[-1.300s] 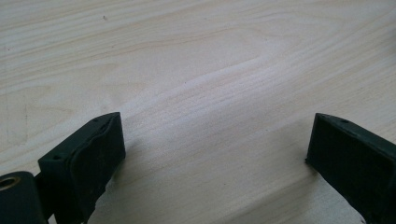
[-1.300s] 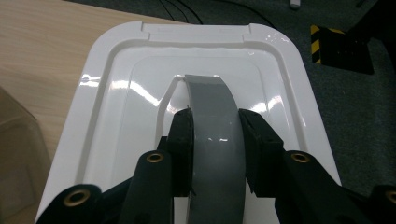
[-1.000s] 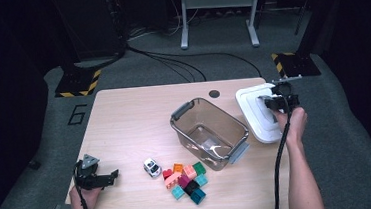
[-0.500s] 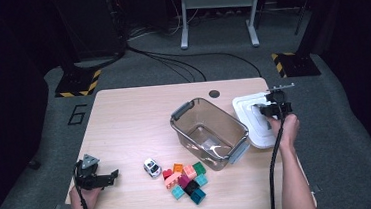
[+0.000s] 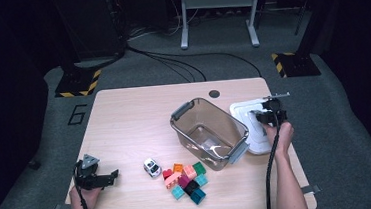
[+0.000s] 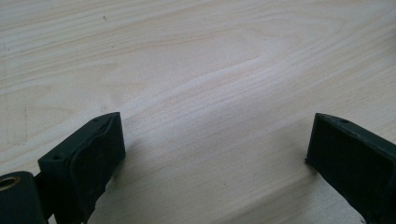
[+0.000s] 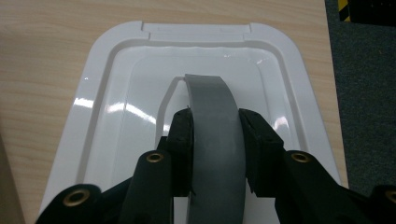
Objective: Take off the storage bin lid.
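Right gripper (image 7: 215, 135) at the worktop's (image 5: 125, 124) right edge, fingers (image 7: 182, 140) clamped on the grey handle (image 7: 215, 121) of the white lid (image 5: 256, 134), just right of the clear bin (image 5: 208, 133). Left gripper (image 5: 95, 176) near-left corner, fingers (image 6: 93, 154) wide apart, holding nothing. Toy car (image 5: 152, 167) and bricks (image 5: 187, 179) lie before the bin.

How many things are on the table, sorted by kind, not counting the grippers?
Clear bin: 1
White lid: 1
Toy car: 1
Pile of building blocks: 1
Total: 4
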Demonstrator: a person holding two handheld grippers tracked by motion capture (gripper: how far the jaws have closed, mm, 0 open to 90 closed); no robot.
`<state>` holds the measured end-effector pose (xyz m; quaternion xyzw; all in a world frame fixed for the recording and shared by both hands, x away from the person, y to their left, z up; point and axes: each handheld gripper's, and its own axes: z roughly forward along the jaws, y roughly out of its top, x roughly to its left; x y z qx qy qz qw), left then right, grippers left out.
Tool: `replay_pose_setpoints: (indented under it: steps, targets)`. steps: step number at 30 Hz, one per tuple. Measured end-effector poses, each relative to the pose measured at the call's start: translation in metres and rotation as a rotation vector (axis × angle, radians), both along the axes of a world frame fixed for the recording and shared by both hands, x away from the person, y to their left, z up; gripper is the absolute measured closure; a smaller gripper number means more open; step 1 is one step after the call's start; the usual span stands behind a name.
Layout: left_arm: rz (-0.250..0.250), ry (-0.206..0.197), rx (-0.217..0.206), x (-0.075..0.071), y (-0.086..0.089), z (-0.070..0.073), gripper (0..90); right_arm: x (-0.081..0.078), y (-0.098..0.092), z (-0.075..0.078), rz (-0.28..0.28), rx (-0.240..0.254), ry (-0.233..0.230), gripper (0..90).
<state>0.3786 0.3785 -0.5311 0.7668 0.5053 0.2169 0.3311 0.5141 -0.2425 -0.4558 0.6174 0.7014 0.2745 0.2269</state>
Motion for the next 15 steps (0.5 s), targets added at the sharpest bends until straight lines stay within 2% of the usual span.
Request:
replay_pose_setpoints:
  steps: [5, 10, 12, 15]
  targets:
    - [-0.001, 0.0, 0.001, 0.0, 0.0, 0.0, 4.1, -0.001, 0.001, -0.005, -0.01, 0.011, 0.001, 66.9]
    - [-0.001, 0.001, 0.0, 0.0, 0.0, 0.0, 4.1, 0.001, 0.004, -0.012, 0.002, 0.005, 0.021, 66.8]
    - [0.0, 0.001, 0.0, 0.0, 0.0, 0.0, 4.1, 0.002, 0.006, -0.015, 0.009, -0.013, 0.033, 66.7]
    - [0.0, 0.0, 0.0, 0.0, 0.0, 0.0, 4.1, 0.002, 0.004, -0.02, 0.012, -0.007, 0.029, 66.7]
